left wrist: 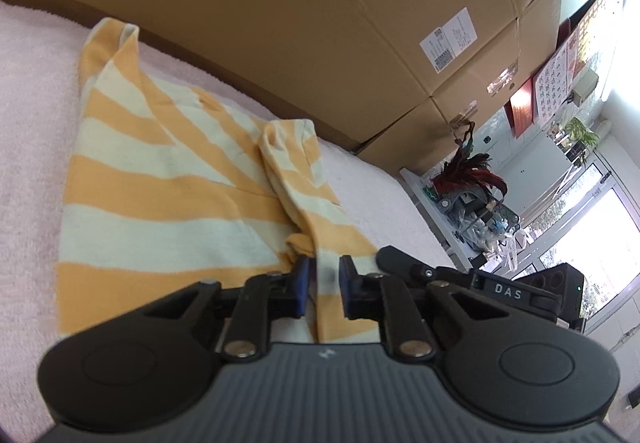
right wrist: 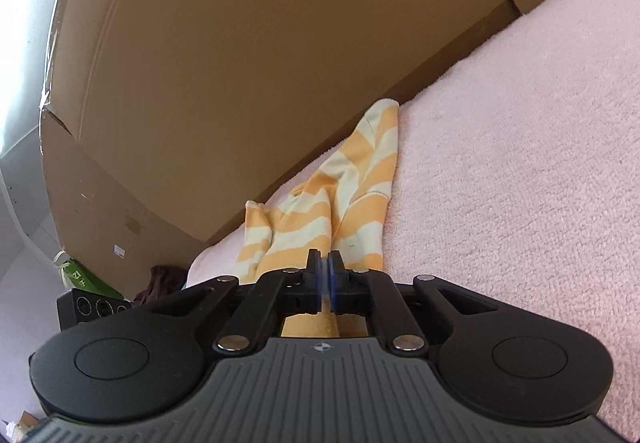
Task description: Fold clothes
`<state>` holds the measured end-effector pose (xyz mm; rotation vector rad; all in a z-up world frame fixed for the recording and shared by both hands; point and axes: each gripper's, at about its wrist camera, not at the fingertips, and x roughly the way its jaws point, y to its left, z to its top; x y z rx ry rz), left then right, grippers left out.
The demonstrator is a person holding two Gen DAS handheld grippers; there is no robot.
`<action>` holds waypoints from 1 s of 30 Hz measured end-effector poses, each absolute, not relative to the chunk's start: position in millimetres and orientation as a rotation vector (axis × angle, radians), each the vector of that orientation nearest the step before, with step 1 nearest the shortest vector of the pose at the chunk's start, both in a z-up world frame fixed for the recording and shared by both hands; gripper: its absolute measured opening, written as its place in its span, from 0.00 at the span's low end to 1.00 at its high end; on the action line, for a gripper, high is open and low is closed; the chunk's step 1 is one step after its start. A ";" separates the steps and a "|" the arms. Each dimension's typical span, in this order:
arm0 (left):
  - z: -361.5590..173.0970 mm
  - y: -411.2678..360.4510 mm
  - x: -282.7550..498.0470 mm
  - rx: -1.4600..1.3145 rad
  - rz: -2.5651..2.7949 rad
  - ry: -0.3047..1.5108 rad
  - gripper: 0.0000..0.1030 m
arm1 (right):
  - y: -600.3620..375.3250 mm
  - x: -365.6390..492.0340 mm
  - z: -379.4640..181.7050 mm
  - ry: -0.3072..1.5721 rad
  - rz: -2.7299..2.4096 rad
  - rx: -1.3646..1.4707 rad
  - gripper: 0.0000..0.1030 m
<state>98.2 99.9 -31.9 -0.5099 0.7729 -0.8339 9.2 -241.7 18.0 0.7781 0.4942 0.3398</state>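
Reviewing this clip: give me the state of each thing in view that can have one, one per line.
Striped garment: lying on the pink towel, partly folded, one sleeve laid over the body.
Left gripper: open, fingers either side of a striped fold.
Right gripper: shut on the striped garment's edge.
Cardboard boxes: closed, stacked behind the towel.
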 end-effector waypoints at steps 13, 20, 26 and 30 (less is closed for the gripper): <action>-27.3 94.7 93.8 -0.468 -0.857 0.769 0.38 | -231.4 8.9 23.1 0.524 0.356 0.689 0.21; -31.4 93.0 96.9 -0.467 -0.836 0.784 0.00 | -233.7 8.5 21.4 0.532 0.353 0.690 0.06; -30.9 93.0 95.3 -0.449 -0.829 0.766 0.00 | -233.9 13.1 16.3 0.570 0.350 0.717 0.21; -31.8 90.0 96.2 -0.460 -0.918 0.810 0.08 | -237.5 -4.8 18.6 0.573 0.377 0.723 0.28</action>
